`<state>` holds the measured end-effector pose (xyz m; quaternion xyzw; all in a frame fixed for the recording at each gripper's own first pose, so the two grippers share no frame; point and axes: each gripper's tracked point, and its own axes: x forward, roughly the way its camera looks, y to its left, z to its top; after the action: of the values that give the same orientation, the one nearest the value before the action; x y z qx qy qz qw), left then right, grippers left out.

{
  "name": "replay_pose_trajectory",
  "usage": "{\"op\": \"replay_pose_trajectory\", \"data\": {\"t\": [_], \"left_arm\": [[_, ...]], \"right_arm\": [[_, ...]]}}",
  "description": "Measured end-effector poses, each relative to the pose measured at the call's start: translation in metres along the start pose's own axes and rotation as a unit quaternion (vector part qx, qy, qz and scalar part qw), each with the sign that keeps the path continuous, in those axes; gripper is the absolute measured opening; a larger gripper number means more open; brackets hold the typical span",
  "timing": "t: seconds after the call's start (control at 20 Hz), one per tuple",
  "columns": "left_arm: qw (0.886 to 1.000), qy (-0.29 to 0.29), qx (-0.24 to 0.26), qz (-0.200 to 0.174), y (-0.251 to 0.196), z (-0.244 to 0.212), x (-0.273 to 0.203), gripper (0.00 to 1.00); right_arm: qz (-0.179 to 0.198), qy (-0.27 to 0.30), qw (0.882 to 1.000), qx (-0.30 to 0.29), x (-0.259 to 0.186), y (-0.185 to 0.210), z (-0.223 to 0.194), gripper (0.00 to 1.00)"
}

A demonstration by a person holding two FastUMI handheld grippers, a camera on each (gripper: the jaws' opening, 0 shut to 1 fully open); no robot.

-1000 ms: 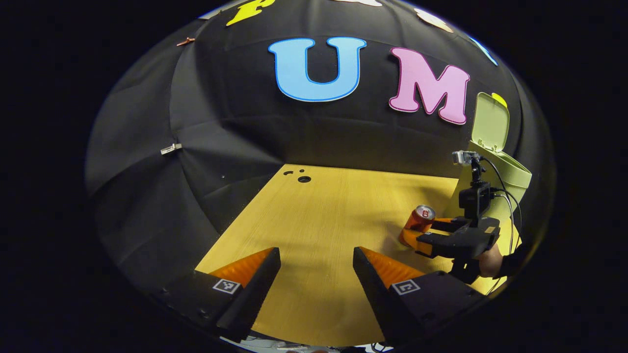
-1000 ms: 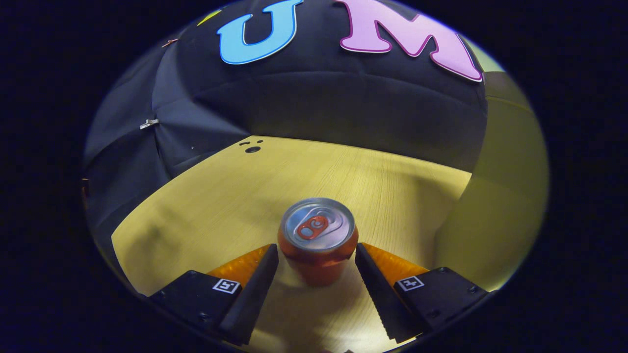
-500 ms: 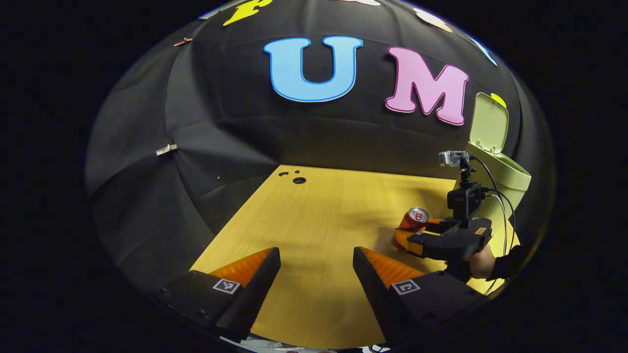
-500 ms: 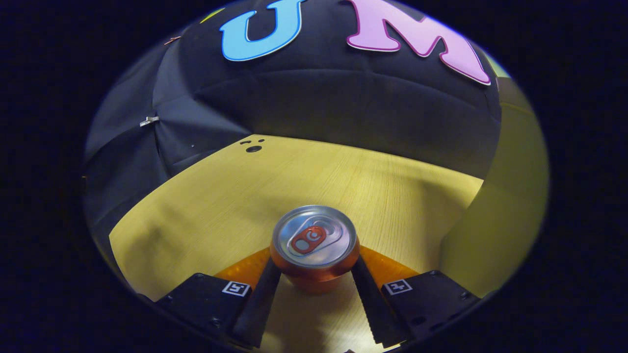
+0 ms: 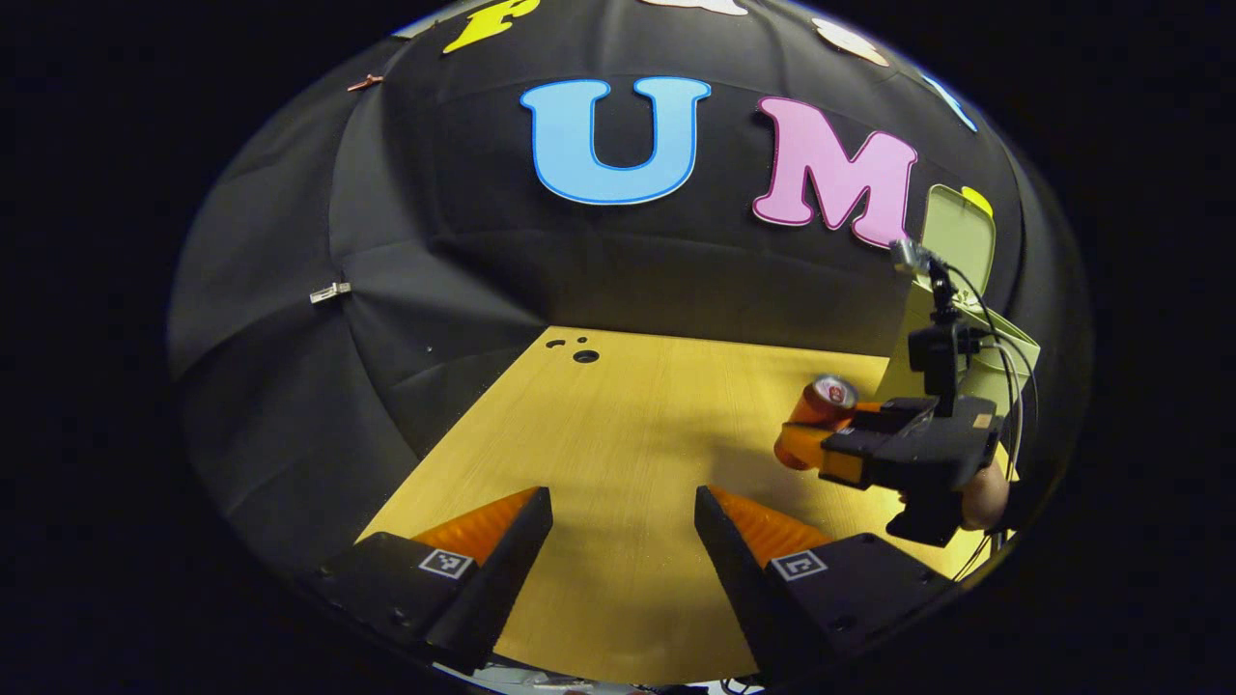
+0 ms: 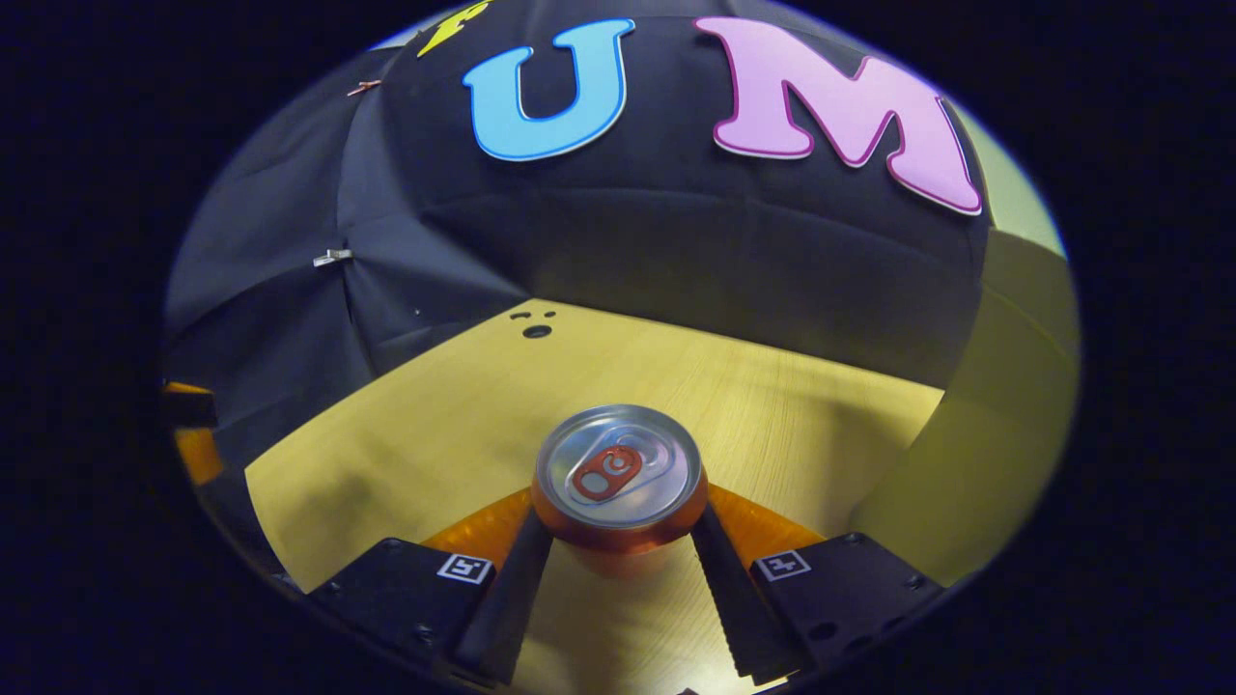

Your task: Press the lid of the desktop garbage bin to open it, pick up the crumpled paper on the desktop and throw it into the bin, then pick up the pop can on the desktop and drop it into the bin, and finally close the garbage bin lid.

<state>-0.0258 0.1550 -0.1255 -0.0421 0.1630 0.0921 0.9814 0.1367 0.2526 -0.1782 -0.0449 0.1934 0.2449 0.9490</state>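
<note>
Left gripper view: since 1.0 s ago the pop can [image 5: 819,412] has left the desktop [image 5: 618,454] and hangs tilted in the right gripper [image 5: 821,434], near the bin [image 5: 1004,352], whose lid [image 5: 958,236] stands open. Left gripper [image 5: 623,541] idle, fingers spread, nothing between them.

Right gripper view: right gripper [image 6: 618,541] has both fingers pressed on the pop can [image 6: 618,483] just below its rim. Risk: smooth wall slips, or the can clips the bin [image 6: 975,463] edge.

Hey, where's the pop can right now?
The pop can sits clamped between the right gripper's fingers in the right gripper view, lifted off the wooden desktop, just left of the open green bin.
</note>
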Motion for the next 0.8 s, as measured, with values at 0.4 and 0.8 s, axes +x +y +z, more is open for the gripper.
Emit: {"op": "replay_pose_trajectory", "data": {"t": [0.4, 0.8], "left_arm": [[1.000, -0.016, 0.001, -0.024, -0.010, 0.002, -0.004, 0.96], [0.998, -0.032, 0.024, -0.054, -0.032, 0.011, -0.002, 0.96]], "right_arm": [[0.011, -0.078, 0.997, -0.027, -0.067, -0.007, 0.100, 0.83], [-0.014, -0.133, 0.990, -0.037, -0.127, -0.036, 0.160, 0.83]]}}
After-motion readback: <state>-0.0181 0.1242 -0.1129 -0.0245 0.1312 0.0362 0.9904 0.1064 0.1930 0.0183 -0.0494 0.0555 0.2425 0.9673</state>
